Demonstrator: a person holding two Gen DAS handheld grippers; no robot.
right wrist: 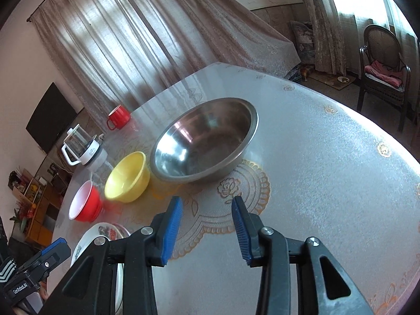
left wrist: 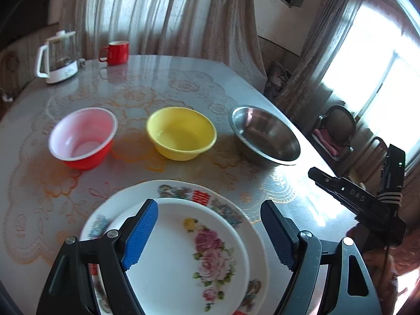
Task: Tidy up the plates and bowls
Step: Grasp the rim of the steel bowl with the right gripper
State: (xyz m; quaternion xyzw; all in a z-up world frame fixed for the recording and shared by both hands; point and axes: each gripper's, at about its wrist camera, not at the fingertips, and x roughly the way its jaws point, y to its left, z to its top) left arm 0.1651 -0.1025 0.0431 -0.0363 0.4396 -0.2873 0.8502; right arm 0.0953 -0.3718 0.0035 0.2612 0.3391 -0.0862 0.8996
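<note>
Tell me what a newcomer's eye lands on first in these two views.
Three bowls in a row across the table: red bowl on the left, yellow bowl in the middle, steel bowl on the right. Nearer the left gripper, whose blue fingers stand open, a small rose plate sits stacked on a larger patterned plate.

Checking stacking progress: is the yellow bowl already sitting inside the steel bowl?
No, the yellow bowl stands on the table by itself, beside the steel bowl with a gap between them.
</note>
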